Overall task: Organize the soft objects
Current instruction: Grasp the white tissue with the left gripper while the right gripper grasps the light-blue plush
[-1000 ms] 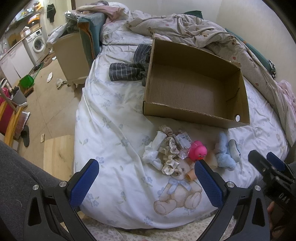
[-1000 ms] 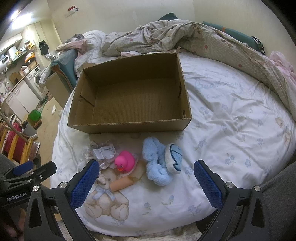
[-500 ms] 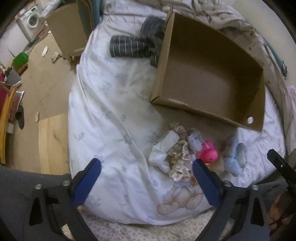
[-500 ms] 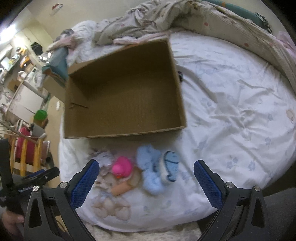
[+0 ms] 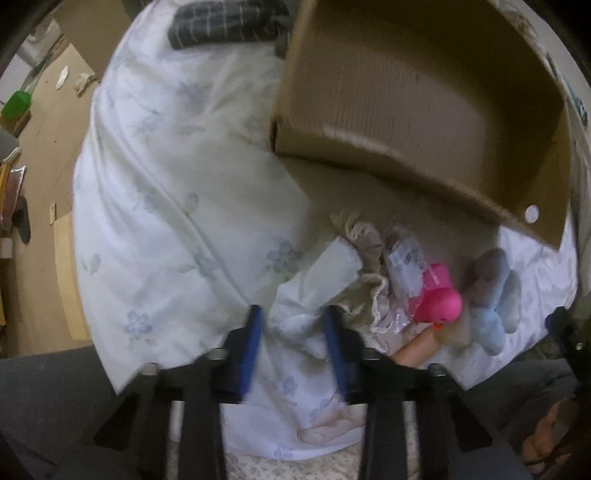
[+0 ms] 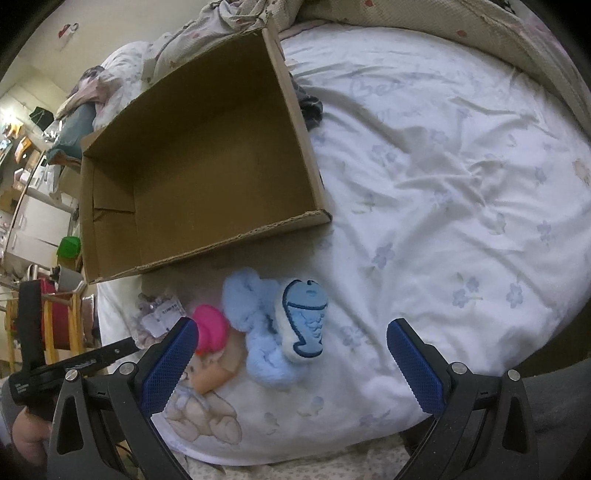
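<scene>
An open cardboard box (image 5: 424,96) lies on the bed, also in the right wrist view (image 6: 207,158). In front of it is a pile: a white sock (image 5: 317,280), a beige frilly cloth (image 5: 369,299), a clear packet (image 5: 406,262), a pink duck (image 5: 439,299) and a blue fluffy toy (image 5: 495,306). My left gripper (image 5: 293,332) has closed around the near end of the white sock. My right gripper (image 6: 291,354) is open and empty, just above the blue fluffy toy (image 6: 266,332) with its fish slipper (image 6: 304,321) and the pink duck (image 6: 210,328).
A striped dark garment (image 5: 221,22) lies left of the box. A crumpled quilt (image 6: 406,22) runs along the far side of the bed. The white floral sheet (image 6: 461,184) spreads to the right. The floor with a green tub (image 5: 16,105) lies left.
My left gripper has dropped down to the pile and closed its fingers on the white sock. My right gripper has moved lower and closer to the blue toy, still open.
</scene>
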### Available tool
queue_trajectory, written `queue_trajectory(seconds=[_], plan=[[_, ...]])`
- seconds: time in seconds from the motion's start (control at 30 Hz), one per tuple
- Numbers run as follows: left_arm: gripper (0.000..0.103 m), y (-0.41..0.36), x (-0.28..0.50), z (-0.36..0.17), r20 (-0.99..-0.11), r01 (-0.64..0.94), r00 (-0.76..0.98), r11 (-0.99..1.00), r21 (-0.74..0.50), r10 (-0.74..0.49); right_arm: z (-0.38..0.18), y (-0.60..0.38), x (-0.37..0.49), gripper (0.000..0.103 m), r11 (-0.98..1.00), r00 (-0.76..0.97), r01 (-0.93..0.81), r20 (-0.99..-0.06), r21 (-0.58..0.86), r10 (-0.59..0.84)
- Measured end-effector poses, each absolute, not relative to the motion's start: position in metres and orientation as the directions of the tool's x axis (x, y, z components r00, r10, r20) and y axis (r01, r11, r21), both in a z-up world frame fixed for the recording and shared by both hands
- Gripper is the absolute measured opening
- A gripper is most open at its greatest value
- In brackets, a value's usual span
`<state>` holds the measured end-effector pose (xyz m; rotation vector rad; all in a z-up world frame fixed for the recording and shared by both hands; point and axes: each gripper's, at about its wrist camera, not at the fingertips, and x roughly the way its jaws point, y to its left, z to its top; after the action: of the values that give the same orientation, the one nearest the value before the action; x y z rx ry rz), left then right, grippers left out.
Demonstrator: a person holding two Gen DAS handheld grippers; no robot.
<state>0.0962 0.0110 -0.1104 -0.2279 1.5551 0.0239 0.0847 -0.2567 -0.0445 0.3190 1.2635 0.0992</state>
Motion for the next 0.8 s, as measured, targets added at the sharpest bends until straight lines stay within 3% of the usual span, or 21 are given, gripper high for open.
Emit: queue_trajectory(seconds=[0.27, 0.37, 0.8], plan=[[0.02, 0.015, 0.101, -0.127, -0.99, -0.168, 0.005, 0.976, -0.14, -0.142, -0.049, -0.25, 0.089, 0.103, 0.957, 0.29, 0.083, -0.925, 0.278, 0.243], [0.013, 0.024, 0.097, -0.115, -0.988, -0.181, 0.031, 0.971, -0.157, -0.154, -0.048, -0.251, 0.091, 0.103, 0.958, 0.292, 0.086, -0.926, 0.274, 0.239], [0.011, 0.069, 0.069, -0.058, -0.974, -0.21, 0.132, 0.955, -0.209, -0.184, -0.05, -0.278, 0.098, 0.103, 0.944, 0.313, 0.172, -0.924, 0.282, 0.22]])
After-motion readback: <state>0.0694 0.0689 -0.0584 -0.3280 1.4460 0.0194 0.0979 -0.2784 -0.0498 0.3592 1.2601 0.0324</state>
